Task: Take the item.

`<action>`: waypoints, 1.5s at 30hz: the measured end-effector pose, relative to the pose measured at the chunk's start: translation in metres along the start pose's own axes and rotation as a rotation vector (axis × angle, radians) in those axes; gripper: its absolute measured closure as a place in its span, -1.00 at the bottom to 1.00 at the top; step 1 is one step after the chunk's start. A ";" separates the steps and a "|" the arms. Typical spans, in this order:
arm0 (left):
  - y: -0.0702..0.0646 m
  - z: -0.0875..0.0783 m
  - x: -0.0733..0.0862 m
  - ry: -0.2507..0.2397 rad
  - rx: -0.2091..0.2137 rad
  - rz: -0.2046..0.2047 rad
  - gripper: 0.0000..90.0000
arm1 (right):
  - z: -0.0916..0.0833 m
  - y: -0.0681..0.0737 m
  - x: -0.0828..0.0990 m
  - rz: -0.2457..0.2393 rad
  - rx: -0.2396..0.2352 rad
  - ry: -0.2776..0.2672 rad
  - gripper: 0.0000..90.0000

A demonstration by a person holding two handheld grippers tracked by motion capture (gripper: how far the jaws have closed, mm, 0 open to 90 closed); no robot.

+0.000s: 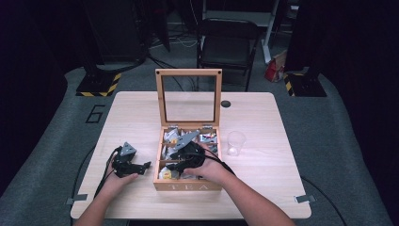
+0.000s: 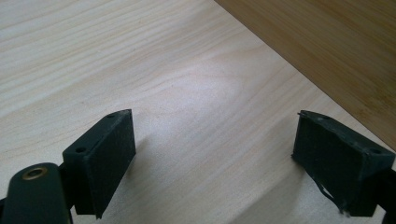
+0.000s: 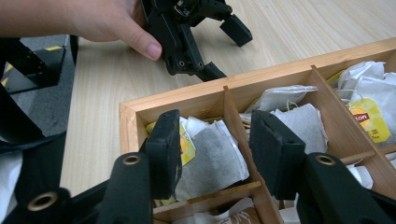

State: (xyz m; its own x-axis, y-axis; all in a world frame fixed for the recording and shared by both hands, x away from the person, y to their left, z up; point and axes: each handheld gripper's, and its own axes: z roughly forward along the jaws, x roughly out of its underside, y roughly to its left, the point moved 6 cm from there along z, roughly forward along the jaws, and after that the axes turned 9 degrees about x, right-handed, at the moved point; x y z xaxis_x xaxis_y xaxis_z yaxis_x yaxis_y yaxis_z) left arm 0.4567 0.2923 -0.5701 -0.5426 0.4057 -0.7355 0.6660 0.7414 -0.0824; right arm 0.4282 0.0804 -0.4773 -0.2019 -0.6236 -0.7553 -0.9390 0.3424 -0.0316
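Observation:
A wooden tea box (image 1: 188,186) stands in the middle of the table with its glass lid (image 1: 188,99) raised. Its compartments hold tea bags (image 1: 167,173). My right gripper (image 1: 173,165) hangs over the box's near left corner. In the right gripper view its jaws stand partly apart on either side of a grey-white tea bag (image 3: 210,156) and a wooden divider (image 3: 236,121), pressing on neither. Another bag carries a yellow tag (image 3: 369,119). My left gripper (image 1: 143,165) rests on the table left of the box, open and empty (image 2: 212,140), with the box's side wall (image 2: 327,42) close by.
A clear plastic cup (image 1: 235,142) stands just right of the box. A small black round spot (image 1: 226,103) sits near the table's far edge. A black chair (image 1: 228,44) and dark stands are on the floor beyond the table.

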 end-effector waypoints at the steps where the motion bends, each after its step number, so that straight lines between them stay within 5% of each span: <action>1: 0.000 0.000 0.000 0.000 0.000 0.001 -0.72 | 0.002 0.000 0.000 -0.001 -0.003 0.004 0.24; 24: 0.000 0.000 0.000 0.000 0.000 0.000 -0.72 | 0.014 -0.002 0.005 0.006 -0.045 0.057 0.56; 39: 0.000 0.000 0.000 0.000 0.000 0.001 -0.72 | 0.008 0.001 0.003 -0.028 -0.065 0.049 0.99; 45: 0.000 0.000 0.000 0.000 0.000 0.000 -0.72 | 0.006 0.004 0.003 -0.026 -0.074 0.052 1.00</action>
State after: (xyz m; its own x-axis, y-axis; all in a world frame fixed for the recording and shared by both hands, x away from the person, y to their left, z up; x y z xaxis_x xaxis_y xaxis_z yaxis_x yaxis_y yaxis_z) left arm 0.4567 0.2923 -0.5700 -0.5426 0.4059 -0.7354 0.6661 0.7413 -0.0823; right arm 0.4256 0.0841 -0.4830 -0.1894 -0.6676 -0.7200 -0.9618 0.2738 -0.0009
